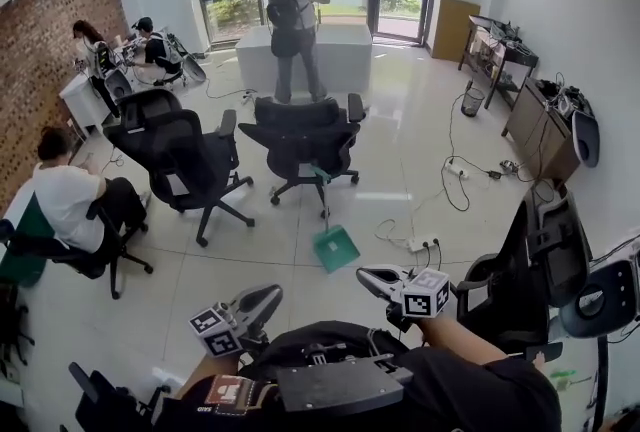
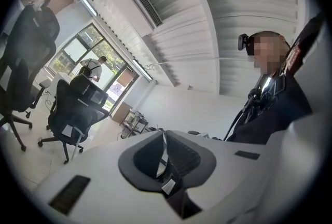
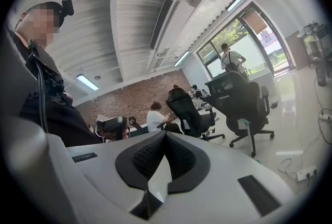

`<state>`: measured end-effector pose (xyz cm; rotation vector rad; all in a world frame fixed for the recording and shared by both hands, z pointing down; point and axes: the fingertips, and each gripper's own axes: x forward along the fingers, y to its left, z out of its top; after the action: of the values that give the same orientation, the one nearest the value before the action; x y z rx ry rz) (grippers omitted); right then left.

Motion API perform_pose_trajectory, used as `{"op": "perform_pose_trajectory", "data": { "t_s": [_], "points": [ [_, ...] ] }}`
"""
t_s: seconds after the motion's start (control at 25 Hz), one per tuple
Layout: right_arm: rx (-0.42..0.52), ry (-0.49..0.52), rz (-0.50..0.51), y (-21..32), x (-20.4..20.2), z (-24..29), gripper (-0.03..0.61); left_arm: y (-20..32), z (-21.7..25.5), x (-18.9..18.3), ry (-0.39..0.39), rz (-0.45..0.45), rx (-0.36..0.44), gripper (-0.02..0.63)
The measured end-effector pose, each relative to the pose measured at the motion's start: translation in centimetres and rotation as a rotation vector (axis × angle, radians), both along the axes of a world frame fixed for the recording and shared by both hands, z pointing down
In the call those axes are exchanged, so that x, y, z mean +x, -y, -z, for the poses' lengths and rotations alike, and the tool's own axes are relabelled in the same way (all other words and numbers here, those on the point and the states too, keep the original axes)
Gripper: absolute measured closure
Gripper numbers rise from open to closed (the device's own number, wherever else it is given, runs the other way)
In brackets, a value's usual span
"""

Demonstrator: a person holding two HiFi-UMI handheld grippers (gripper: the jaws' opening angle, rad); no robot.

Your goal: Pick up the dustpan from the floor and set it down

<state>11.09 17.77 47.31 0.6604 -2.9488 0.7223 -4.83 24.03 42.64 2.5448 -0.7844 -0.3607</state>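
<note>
Green long-handled plastic dustpan [image 1: 335, 248] rests on the glossy white tiled floor [image 1: 250, 250]; left gripper [image 1: 262, 299] and right gripper [image 1: 376, 278] both closed, empty.

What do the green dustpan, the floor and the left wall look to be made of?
Dustpan: probably plastic, with an even teal colour and a dull sheen.
Floor: pale glossy tiles, with seam lines and window glare.
Wall: bare red brick, matte, with the joints visible.
</note>
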Motion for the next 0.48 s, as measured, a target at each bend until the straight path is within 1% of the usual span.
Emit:
{"op": "perform_pose_trajectory", "data": {
  "t_s": [0.08, 0.16, 0.32, 0.48],
  "points": [
    [0.009, -0.013, 0.012, 1.9, 1.1, -0.7, 0.558, 1.6, -0.4, 1.7, 0.006, -0.002, 0.000, 0.591],
    [0.004, -0.013, 0.022, 3.6, 1.1, -1.2, 0.558, 3.1, -0.5, 2.0, 0.009, 0.008, 0.003, 0.591],
    [0.007, -0.012, 0.038, 6.4, -0.8, -2.1, 0.558, 6.5, -1.6, 0.0, 0.001, 0.024, -0.005, 0.591],
    [0.011, -0.037, 0.008, 10.4, -4.6, -3.1, 0.557, 11.2, -2.9, -3.7, -0.005, -0.022, -0.002, 0.591]
  ]
}}
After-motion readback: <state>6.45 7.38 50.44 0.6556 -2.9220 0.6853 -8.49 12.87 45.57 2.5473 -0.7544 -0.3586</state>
